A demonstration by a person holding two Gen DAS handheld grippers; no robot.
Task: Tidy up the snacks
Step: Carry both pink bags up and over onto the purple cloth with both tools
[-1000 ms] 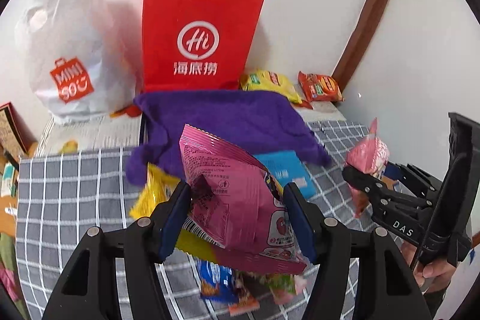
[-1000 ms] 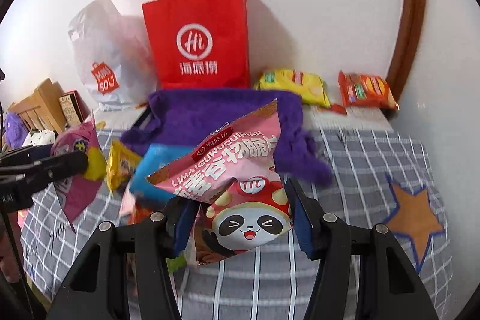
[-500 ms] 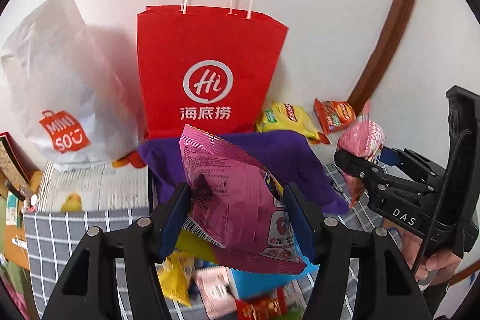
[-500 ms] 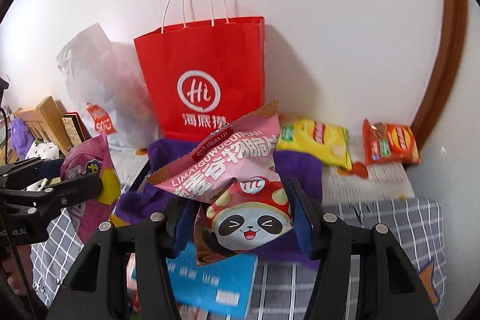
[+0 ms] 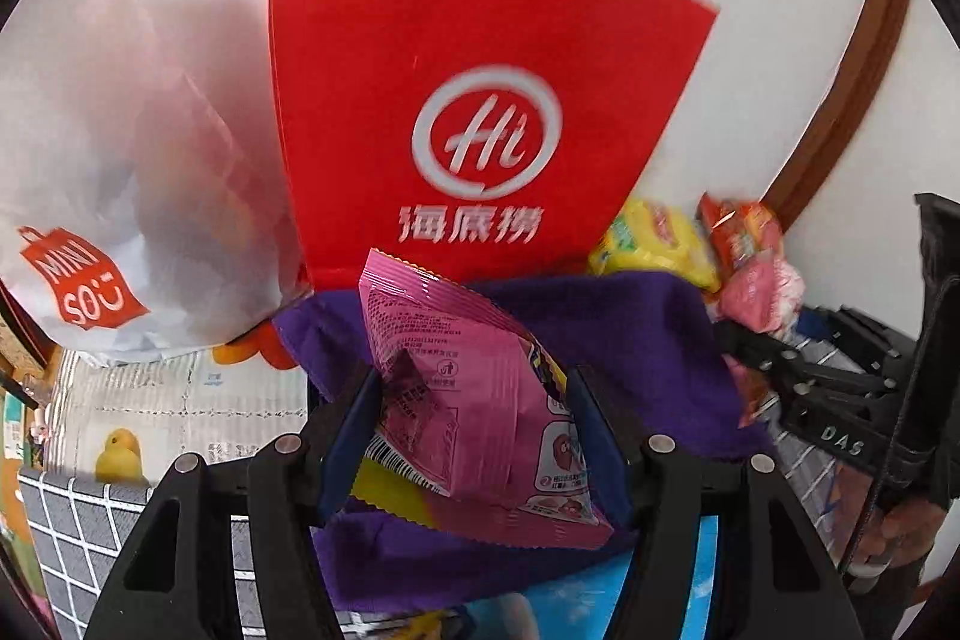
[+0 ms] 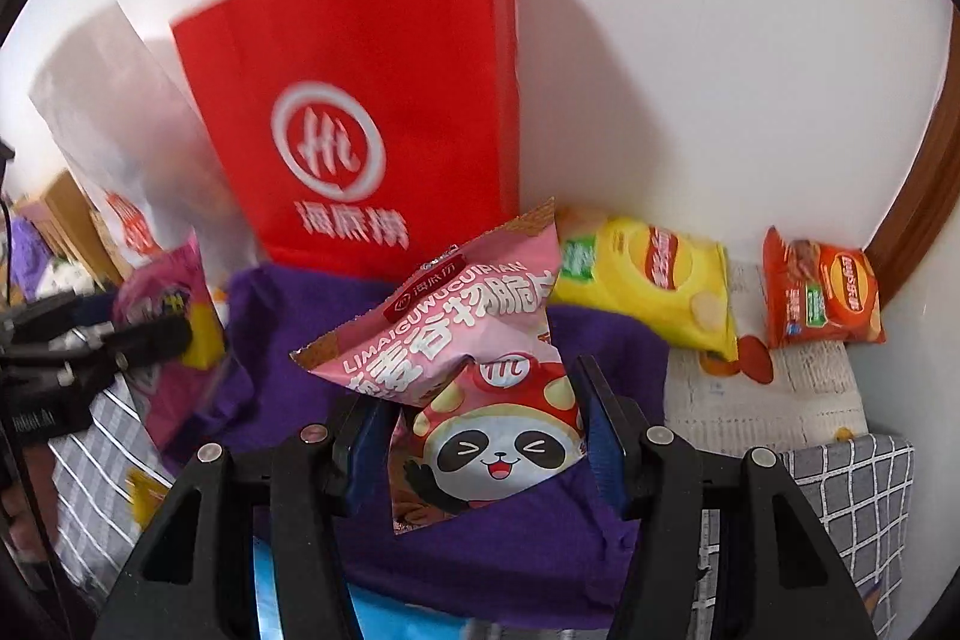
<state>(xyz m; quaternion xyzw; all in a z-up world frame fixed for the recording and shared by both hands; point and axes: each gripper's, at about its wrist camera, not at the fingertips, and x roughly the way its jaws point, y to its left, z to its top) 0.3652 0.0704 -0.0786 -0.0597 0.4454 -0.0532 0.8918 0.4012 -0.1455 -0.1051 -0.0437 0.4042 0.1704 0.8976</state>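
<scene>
The red paper bag (image 5: 480, 112) stands upright against the white wall (image 6: 720, 40), its open top edge high in both views and its white handles rising above it; little free room lies between it and either gripper. A white plastic bag (image 5: 120, 160) leans just to its left, and a brown curved trim (image 5: 840, 58) marks the corner on the right. The left gripper (image 5: 474, 436) is clenched on a magenta snack packet (image 5: 468, 400), held over a purple cloth (image 5: 630, 340) at the bag's foot. The right gripper (image 6: 480, 436) grasps a pink panda packet (image 6: 480, 382) over the same cloth (its print faces the camera). Beside the red bag, along the wall, lie a yellow chip bag (image 6: 654, 280) and an orange chip bag (image 6: 822, 292), near each other but apart, on a printed mat (image 6: 762, 400). A grey checked cover (image 6: 864, 490) spreads over the nearer surface, with a blue packet (image 5: 570, 604) partly under the cloth's near edge.
</scene>
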